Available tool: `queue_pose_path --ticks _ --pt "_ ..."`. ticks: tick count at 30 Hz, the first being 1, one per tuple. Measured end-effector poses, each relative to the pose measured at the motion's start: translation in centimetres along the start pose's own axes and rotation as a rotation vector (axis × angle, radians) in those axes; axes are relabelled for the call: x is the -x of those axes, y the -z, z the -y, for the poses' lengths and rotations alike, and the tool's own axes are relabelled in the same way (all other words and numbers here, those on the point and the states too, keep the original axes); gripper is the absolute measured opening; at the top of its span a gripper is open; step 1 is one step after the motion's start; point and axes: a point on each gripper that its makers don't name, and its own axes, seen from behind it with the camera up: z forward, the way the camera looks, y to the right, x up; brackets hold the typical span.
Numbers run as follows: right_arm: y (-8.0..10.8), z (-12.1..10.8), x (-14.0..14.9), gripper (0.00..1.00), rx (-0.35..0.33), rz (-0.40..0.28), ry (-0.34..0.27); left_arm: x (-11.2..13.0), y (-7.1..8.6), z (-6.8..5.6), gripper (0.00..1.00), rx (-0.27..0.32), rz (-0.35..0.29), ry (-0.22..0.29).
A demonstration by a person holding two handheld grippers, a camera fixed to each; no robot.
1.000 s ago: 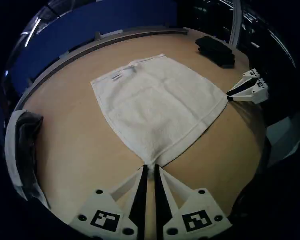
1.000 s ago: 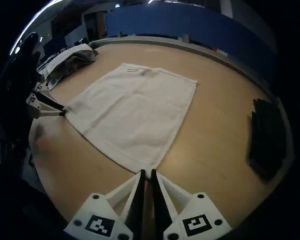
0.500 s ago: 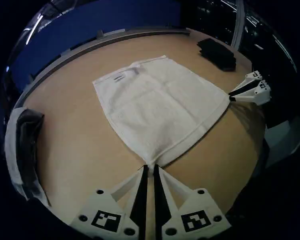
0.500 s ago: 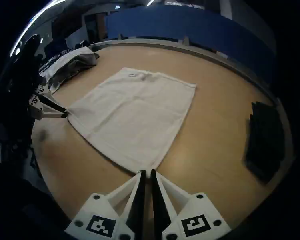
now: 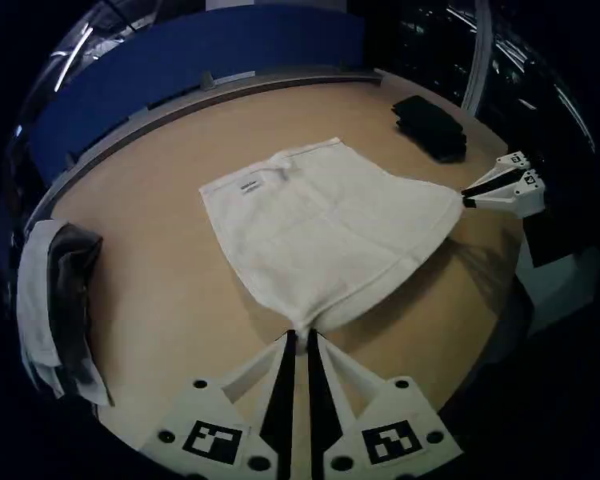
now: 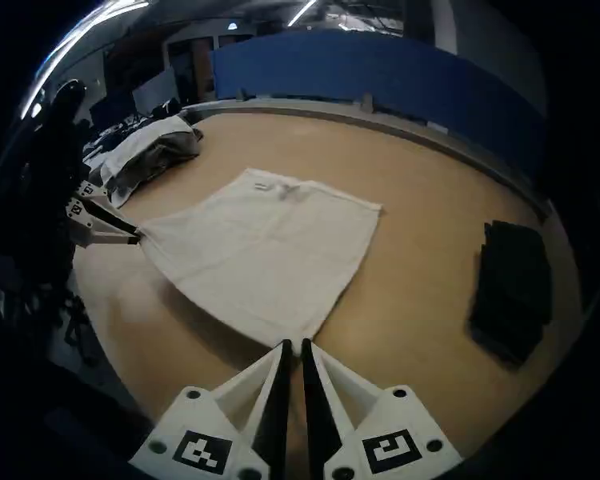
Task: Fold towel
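Presently, left gripper (image 5: 298,334) and right gripper (image 6: 294,342) each pinched a near corner of the towel (image 5: 324,224) at 6 o'clock, its far edge resting on the table (image 5: 140,264). Recommended: carry both corners level toward 12 o'clock, edges matched.

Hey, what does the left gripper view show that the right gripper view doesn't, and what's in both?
Left gripper view: the left claw close up, shut on a corner of the white towel, with the right claw far off at right. Right gripper view: the right claw close up on another corner, the left claw far off at left, plus dark screens beyond the table. Both: the towel, the wooden table, a black stack, a cloth pile, the blue partition.
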Motion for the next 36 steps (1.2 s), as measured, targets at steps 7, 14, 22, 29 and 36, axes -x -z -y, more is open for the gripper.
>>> queue_pose_path --ticks 7,14,22,29,36 --pt "2.1 0.6 -0.9 0.1 -0.007 -0.02 -0.019 -0.8 2.1 -0.2 0.1 0.001 0.003 0.026" --pt "4.1 1.4 -1.5 0.1 -0.017 -0.032 -0.035 -0.9 3.8 -0.5 0.1 0.005 0.021 0.062" --pt "5.4 1.7 -1.9 0.1 -0.016 -0.038 -0.05 -0.8 5.0 -1.2 0.1 0.015 0.032 0.067" --pt "5.5 1.7 -2.0 0.1 -0.015 -0.036 -0.055 -0.9 5.0 -1.2 0.1 0.014 0.039 0.077" --pt "5.2 1.2 -2.7 0.1 -0.01 -0.038 -0.06 -1.4 5.0 -0.5 0.1 0.01 0.055 0.119"
